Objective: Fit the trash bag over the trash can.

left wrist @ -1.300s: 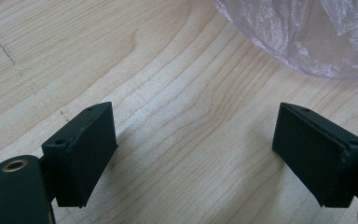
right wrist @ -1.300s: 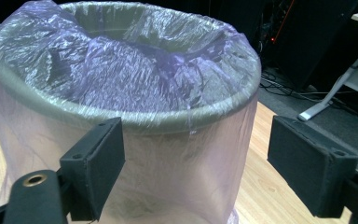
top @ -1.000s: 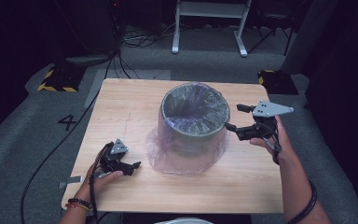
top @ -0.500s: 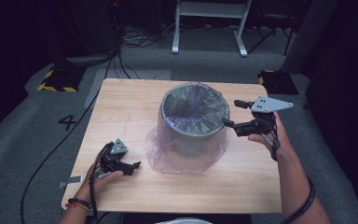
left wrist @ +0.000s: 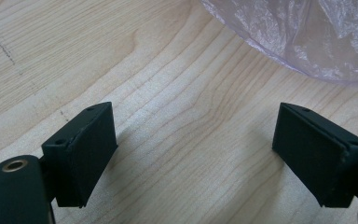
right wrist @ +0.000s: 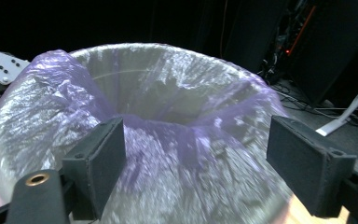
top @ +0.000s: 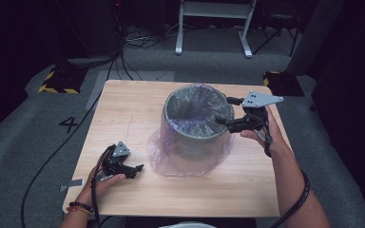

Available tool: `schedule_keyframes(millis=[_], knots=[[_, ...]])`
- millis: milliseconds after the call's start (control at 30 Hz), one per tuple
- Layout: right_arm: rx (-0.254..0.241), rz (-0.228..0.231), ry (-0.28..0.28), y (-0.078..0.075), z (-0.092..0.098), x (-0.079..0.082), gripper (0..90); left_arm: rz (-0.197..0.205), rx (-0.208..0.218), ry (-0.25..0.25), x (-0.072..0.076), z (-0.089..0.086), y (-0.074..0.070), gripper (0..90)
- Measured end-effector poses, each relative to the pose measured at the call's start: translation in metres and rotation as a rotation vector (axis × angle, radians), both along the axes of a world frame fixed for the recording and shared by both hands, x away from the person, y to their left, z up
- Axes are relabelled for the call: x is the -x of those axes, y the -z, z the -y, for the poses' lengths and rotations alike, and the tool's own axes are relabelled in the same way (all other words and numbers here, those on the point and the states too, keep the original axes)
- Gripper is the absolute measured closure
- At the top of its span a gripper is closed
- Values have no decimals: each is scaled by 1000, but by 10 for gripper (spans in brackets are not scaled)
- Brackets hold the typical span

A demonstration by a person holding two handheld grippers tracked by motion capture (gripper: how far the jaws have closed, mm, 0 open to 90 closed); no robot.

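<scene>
Bin edge: your right hand-held gripper (top: 229,111) gapes wide at the grey round bin's (top: 197,137) purple-bagged rim.
Counter: your left hand-held gripper (top: 134,170) rests spread apart, lower left of the light wooden counter (top: 123,109).

L claw (top: 134,169): low at near-left of table, held in L hand (top: 105,179), forearm in from bottom edge. Jaws wide apart, nothing betw them, pointing right. Bead bracelet on L wrist.

R claw (top: 223,112): raised, far right, held in R hand (top: 261,132), forearm angled in from bottom right. Jaws spread wide, pointing left. Grey plate on top. Dark band on R forearm.
</scene>
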State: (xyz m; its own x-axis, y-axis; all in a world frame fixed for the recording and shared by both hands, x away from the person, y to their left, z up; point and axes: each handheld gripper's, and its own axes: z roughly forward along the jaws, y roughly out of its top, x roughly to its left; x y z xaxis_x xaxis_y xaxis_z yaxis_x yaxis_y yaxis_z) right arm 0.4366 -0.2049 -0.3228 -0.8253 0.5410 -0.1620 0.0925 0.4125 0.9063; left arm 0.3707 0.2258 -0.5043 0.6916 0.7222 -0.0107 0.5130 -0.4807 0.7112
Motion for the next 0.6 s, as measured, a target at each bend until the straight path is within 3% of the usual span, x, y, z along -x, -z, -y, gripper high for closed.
schedule_keyframes(millis=[600], knots=[[48,-60,-17,5,-27,-16,200,1,-2,2,0,0,0,132]])
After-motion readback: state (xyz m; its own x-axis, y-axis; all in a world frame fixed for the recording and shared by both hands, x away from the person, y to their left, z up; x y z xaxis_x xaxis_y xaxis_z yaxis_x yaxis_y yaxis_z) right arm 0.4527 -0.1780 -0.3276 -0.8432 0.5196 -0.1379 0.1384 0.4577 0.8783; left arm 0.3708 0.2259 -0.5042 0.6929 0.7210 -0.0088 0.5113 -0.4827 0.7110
